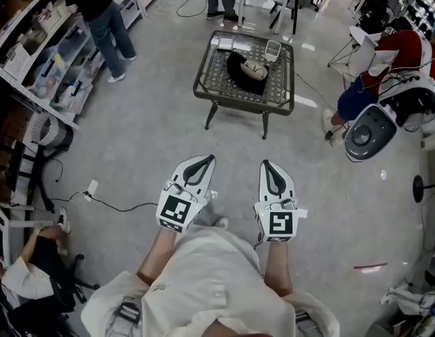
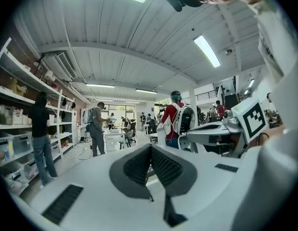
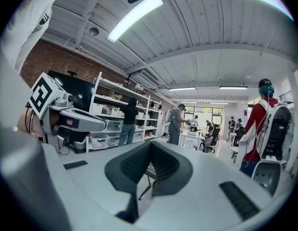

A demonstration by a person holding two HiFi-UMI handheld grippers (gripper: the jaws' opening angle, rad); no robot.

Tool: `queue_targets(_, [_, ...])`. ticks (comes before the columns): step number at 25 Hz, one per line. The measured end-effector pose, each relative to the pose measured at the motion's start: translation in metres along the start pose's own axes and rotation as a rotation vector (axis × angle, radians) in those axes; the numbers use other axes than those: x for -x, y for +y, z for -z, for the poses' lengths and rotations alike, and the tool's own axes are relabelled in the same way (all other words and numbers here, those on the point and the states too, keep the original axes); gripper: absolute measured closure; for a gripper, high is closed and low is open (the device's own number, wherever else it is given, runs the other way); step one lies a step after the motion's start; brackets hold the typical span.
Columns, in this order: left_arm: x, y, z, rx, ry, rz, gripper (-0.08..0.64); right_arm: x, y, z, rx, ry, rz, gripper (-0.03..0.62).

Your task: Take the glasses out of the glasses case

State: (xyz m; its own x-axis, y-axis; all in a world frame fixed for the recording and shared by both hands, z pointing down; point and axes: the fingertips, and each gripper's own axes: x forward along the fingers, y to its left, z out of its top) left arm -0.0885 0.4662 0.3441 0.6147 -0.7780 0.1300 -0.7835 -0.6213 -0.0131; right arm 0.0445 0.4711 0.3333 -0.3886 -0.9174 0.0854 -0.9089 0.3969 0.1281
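A dark metal mesh table (image 1: 280,93) stands a few steps ahead on the grey floor. On it lies a black, rounded glasses case (image 1: 240,73) with a pale thing (image 1: 254,67) on its top; I cannot make out any glasses. My left gripper (image 1: 205,159) and right gripper (image 1: 266,164) are held side by side close to my body, well short of the table and pointing at it. Both have their jaws together with nothing in them. In the left gripper view the left gripper (image 2: 150,147) has its dark pads meeting at the tip, as does the right gripper (image 3: 150,144) in its own view.
A small white container (image 1: 273,50) and flat pale items (image 1: 231,43) lie at the table's far edge. Shelving (image 1: 59,62) lines the left wall, with a person (image 1: 105,16) in front of it. A seated person (image 1: 386,62) and a round white machine (image 1: 372,132) are at the right. A cable (image 1: 119,206) crosses the floor.
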Motion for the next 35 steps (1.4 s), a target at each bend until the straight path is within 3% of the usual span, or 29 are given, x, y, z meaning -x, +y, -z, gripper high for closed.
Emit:
queue_targets(18, [-0.102, 0.086, -0.017, -0.016, -0.028, 0.079, 0.551, -0.118, -0.045, 0.002, 0.040, 0.024, 0.078, 0.586])
queue_targets(35, [-0.165, 0.161, -0.010, 0.008, -0.018, 0.175, 0.551, -0.204, -0.050, 0.007, 0.033, 0.091, 0.151, 0.586])
